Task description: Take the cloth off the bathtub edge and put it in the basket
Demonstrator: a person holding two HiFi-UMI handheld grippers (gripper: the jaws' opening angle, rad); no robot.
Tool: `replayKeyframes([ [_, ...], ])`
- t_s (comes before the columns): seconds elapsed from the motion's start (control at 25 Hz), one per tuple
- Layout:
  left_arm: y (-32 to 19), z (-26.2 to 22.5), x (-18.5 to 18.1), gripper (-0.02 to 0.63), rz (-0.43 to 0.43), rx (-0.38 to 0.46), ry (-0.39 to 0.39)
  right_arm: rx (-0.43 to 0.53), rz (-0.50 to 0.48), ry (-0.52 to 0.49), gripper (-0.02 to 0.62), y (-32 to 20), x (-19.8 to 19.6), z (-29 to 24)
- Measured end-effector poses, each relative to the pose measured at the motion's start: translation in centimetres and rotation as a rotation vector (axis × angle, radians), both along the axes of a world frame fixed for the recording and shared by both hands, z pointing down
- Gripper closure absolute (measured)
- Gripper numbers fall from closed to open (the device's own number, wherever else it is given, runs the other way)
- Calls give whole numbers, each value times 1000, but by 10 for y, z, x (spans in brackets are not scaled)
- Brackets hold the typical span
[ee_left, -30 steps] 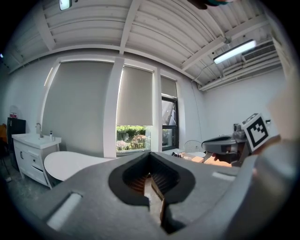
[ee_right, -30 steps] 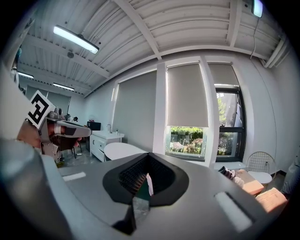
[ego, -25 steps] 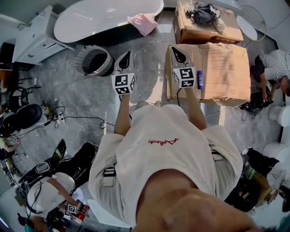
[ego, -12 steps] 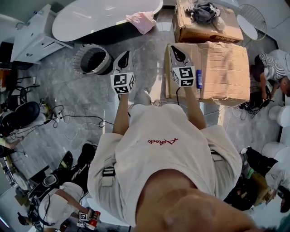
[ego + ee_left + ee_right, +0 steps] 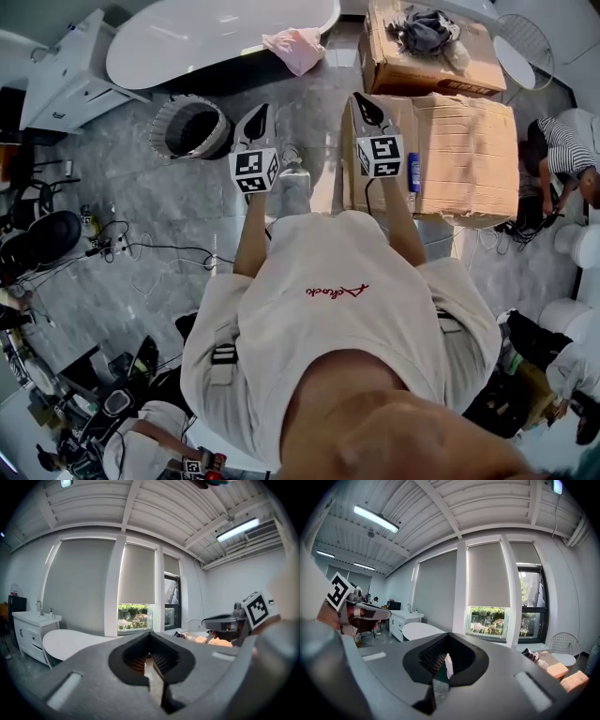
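Head view: cloth [image 5: 297, 47] on bathtub [image 5: 187, 37], well beyond left gripper [image 5: 262, 114], right gripper [image 5: 365, 103]

The head view looks steeply down over the person [image 5: 347, 309]; both gripper views face level across the room, sharing the distant bathtub [image 5: 70, 644] and window [image 5: 136, 617].

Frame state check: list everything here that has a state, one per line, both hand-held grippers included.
Cloth: pink, crumpled, lying on the bathtub edge, not yet picked up.
Basket: upright on the floor, nothing visible inside.
Left hand-held gripper: shut, empty.
Right hand-held gripper: shut, empty.
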State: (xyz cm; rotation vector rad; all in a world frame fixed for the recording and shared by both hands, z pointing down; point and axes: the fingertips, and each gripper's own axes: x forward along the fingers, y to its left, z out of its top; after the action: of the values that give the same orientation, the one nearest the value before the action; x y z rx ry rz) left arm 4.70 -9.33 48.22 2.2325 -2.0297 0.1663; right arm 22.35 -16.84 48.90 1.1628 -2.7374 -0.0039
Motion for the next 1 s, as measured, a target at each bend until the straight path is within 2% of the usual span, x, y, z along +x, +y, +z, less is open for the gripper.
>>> replayKeyframes([
  [0.36, -54, 10, -44, 607, -19, 11, 7, 11, -11, 26, 589, -54, -34, 9],
  [1.0, -199, 10, -137, 606, 17, -11, 23, 3, 20, 68, 589, -193, -122, -3],
])
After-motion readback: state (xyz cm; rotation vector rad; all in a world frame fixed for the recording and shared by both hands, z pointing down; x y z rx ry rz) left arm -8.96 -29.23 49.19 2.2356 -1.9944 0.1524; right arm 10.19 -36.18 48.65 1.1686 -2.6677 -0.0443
